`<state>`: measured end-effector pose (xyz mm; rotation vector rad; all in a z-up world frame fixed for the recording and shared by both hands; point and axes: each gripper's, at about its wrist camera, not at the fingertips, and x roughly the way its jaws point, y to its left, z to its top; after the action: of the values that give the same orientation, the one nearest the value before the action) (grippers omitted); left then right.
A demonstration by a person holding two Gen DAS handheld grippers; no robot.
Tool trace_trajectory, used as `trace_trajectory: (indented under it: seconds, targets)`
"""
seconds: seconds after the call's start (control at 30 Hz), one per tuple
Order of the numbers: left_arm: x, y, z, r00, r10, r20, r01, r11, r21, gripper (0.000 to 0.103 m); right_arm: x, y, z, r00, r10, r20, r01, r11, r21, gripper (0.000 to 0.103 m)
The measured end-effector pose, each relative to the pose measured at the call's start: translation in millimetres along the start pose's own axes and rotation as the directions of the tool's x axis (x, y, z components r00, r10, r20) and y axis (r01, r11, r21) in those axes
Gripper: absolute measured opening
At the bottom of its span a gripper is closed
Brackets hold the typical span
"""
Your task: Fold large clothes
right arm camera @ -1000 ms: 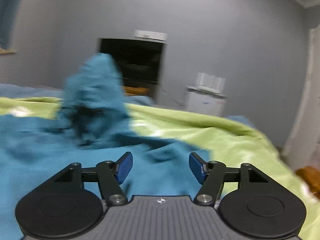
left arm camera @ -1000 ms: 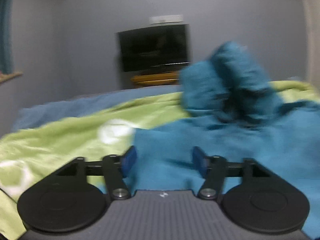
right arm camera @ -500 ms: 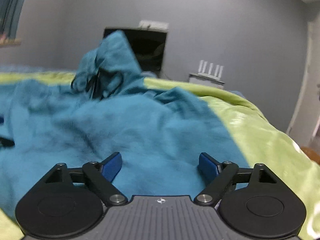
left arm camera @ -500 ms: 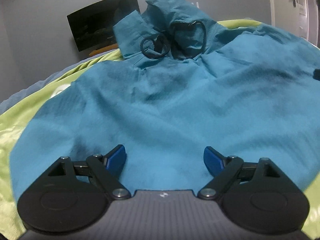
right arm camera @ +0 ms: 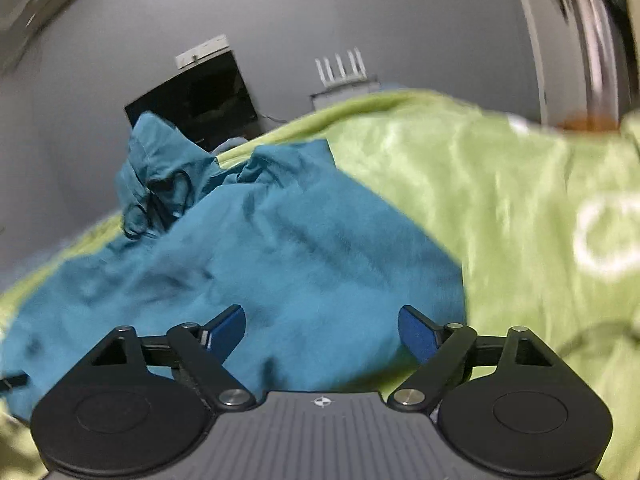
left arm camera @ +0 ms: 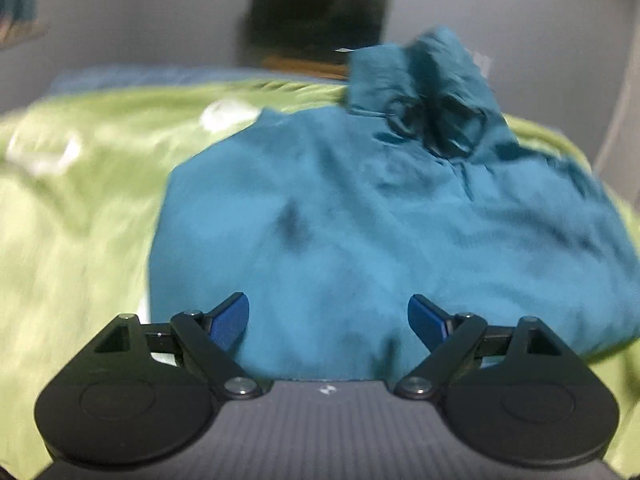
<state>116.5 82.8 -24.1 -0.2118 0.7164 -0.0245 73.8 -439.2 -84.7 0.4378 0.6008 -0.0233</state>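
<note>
A large teal hooded garment (left arm camera: 360, 220) lies spread on a green bedspread (left arm camera: 80, 200), its hood with dark drawcords (left arm camera: 432, 120) at the far end. My left gripper (left arm camera: 328, 318) is open and empty over the garment's near hem. In the right wrist view the same garment (right arm camera: 280, 260) fills the left and middle, hood (right arm camera: 160, 176) at the far left. My right gripper (right arm camera: 320, 326) is open and empty above the garment's near right edge.
The green bedspread (right arm camera: 520, 220) with white ring prints reaches right. A dark TV (left arm camera: 316, 16) hangs on the grey wall beyond the bed. A white router (right arm camera: 340, 70) stands on a small unit. A door frame (right arm camera: 560, 40) is at right.
Both grippers have opened wider since a second ago. The left view has pulled back from the garment and swung left; the right view has tilted and swung right toward the bare bedspread.
</note>
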Motion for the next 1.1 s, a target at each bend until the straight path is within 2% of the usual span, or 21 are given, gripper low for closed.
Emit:
trace_trajectory:
  seconds: [0.07, 0.13, 0.17, 0.3, 0.4, 0.47, 0.53, 0.57, 0.67, 0.7, 0.73, 0.77, 0.83, 0.9, 0.93, 1.1]
  targets:
    - [-8, 16, -4, 0.997, -0.066, -0.050, 0.060, 0.992, -0.115, 0.086, -2, -7, -7, 0.999, 0.033, -0.043, -0.031, 0.998, 0.061, 0.086]
    - [-3, 32, -9, 0.977, -0.169, -0.129, 0.134, 0.960, -0.245, 0.086, 2, -9, -10, 0.995, 0.062, -0.076, -0.055, 0.994, 0.095, 0.086]
    - [2, 35, -12, 0.970, -0.188, -0.155, 0.139, 0.950, -0.279, 0.086, 5, -8, -12, 0.994, 0.073, -0.087, -0.064, 0.992, 0.108, 0.086]
    - [18, 35, -17, 0.968, -0.169, -0.188, 0.113, 0.954, -0.276, 0.086, 18, -3, -21, 0.983, 0.121, -0.137, -0.105, 0.988, 0.117, 0.086]
    - [34, 37, -18, 0.975, -0.158, -0.157, 0.105, 0.947, -0.303, 0.086, 31, -3, -23, 0.979, 0.150, -0.139, -0.134, 0.984, 0.121, 0.086]
    - [44, 48, -17, 0.982, -0.158, -0.106, 0.108, 0.922, -0.372, 0.086, 40, -7, -20, 0.979, 0.176, -0.102, -0.160, 0.975, 0.152, 0.088]
    - [50, 60, -18, 0.986, -0.159, -0.050, 0.119, 0.883, -0.453, 0.086, 49, -14, -18, 0.979, 0.200, -0.051, -0.186, 0.963, 0.194, 0.088]
    - [53, 64, -18, 0.987, -0.156, -0.038, 0.121, 0.879, -0.462, 0.086, 54, -18, -17, 0.978, 0.208, -0.029, -0.198, 0.957, 0.213, 0.088]
    - [64, 67, -17, 0.990, -0.132, -0.051, 0.097, 0.895, -0.436, 0.087, 66, -29, -14, 0.976, 0.215, 0.038, -0.218, 0.948, 0.232, 0.086]
    - [64, 66, -16, 0.992, -0.119, -0.044, 0.089, 0.900, -0.427, 0.085, 64, -34, -14, 0.976, 0.209, 0.066, -0.219, 0.943, 0.250, 0.080]
    - [63, 63, -15, 0.994, -0.105, -0.040, 0.079, 0.908, -0.412, 0.076, 63, -37, -14, 0.978, 0.188, 0.094, -0.206, 0.941, 0.267, 0.063]
    - [61, 60, -13, 0.996, -0.087, -0.035, 0.067, 0.923, -0.380, 0.071, 63, -41, -14, 0.978, 0.176, 0.108, -0.200, 0.938, 0.282, 0.051]
    - [57, 49, -9, 0.997, -0.078, -0.020, 0.070, 0.956, -0.285, 0.046, 57, -41, -13, 0.974, 0.194, 0.118, -0.221, 0.934, 0.281, 0.019]
    - [49, 37, -5, 0.999, -0.048, 0.011, 0.050, 0.980, -0.192, 0.030, 44, -33, -13, 0.971, 0.200, 0.127, -0.226, 0.944, 0.242, 0.015]
    - [46, 37, -3, 0.999, -0.047, 0.020, 0.049, 0.983, -0.178, 0.023, 36, -28, -14, 0.972, 0.200, 0.125, -0.224, 0.949, 0.224, 0.014]
    - [24, 53, 5, 0.997, -0.064, 0.040, 0.071, 0.979, -0.191, 0.015, -8, -7, -19, 0.969, 0.227, 0.094, -0.239, 0.959, 0.150, 0.014]
